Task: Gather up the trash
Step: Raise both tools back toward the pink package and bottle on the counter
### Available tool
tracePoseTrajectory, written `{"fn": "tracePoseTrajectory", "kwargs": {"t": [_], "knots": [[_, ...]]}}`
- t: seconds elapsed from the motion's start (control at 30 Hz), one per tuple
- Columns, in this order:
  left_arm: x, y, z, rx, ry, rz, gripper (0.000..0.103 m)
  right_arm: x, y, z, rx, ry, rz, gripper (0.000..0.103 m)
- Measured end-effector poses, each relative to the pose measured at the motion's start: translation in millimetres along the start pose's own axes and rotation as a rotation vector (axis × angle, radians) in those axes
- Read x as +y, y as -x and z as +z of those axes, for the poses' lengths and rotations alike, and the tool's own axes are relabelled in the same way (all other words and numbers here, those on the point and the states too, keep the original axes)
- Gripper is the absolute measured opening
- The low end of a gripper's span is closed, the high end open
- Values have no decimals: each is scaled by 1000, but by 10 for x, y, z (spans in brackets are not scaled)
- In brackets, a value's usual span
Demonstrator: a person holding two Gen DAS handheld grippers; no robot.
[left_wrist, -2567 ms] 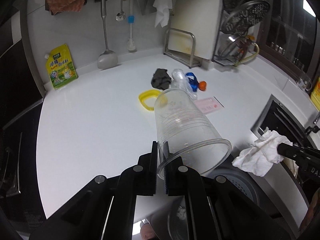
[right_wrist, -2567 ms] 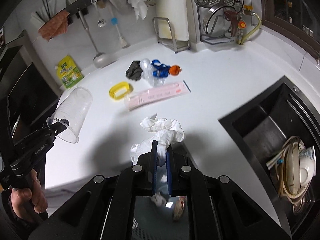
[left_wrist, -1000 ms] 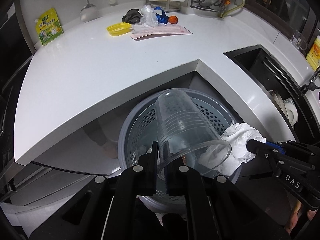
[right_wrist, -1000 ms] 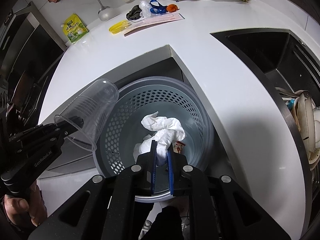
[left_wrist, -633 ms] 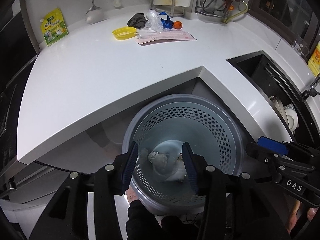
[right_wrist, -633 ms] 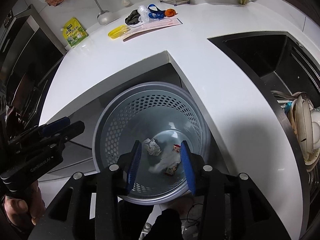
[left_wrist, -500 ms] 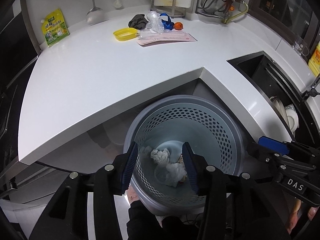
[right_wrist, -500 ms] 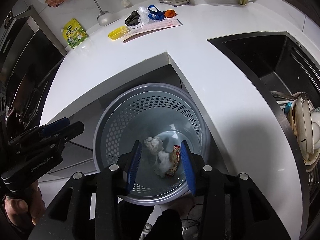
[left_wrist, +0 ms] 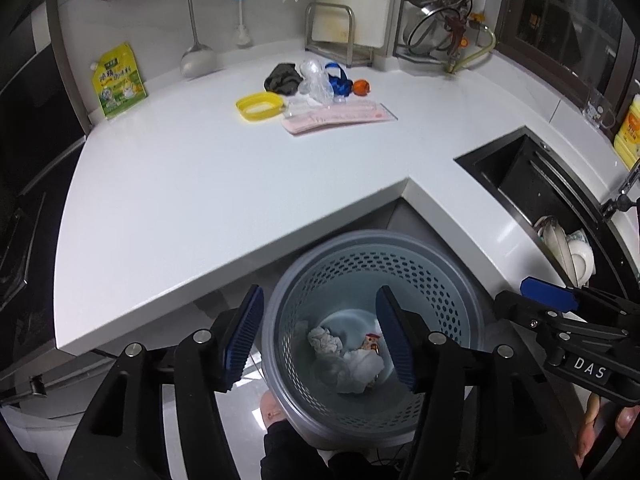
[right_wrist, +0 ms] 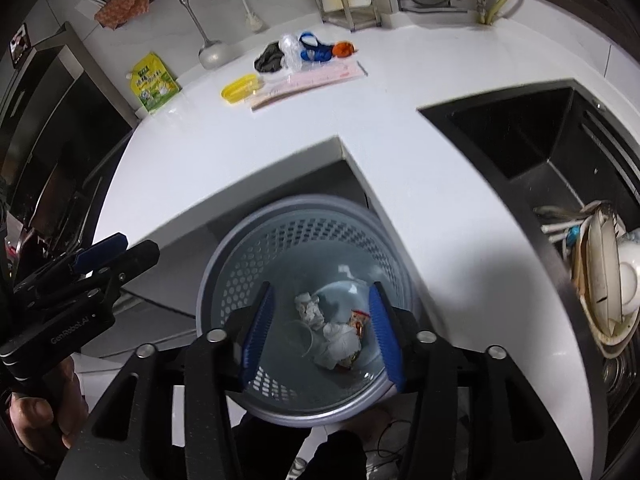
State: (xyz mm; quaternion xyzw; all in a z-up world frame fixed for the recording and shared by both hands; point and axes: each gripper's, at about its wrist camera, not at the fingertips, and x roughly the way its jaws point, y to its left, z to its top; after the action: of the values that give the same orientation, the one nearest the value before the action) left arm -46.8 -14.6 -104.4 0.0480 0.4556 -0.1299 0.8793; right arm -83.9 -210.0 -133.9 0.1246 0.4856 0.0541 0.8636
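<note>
Open bin mouth below, broad bare worktop ahead

The grey perforated waste bin (left_wrist: 404,276) stands unobstructed in the worktop's (left_wrist: 192,184) inner corner; bare worktop runs to a far litter cluster (left_wrist: 316,84), with the sink (left_wrist: 532,184) cutting in on the right.

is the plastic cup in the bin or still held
In the bin: the clear cup lies on its side at the bottom of the grey basket beside crumpled tissue.
</note>
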Motion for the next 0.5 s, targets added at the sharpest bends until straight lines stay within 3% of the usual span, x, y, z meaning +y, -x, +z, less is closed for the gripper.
{"fn": "tracePoseTrajectory", "kwargs": {"t": [0.33,0.5], "knots": [[154,128,355,-65,18,-4,70,-5,2,371,-33,-8,-13,52],[278,207,601,-107,-2,9,74,13,46,574,-104,-42,-2,57]]}}
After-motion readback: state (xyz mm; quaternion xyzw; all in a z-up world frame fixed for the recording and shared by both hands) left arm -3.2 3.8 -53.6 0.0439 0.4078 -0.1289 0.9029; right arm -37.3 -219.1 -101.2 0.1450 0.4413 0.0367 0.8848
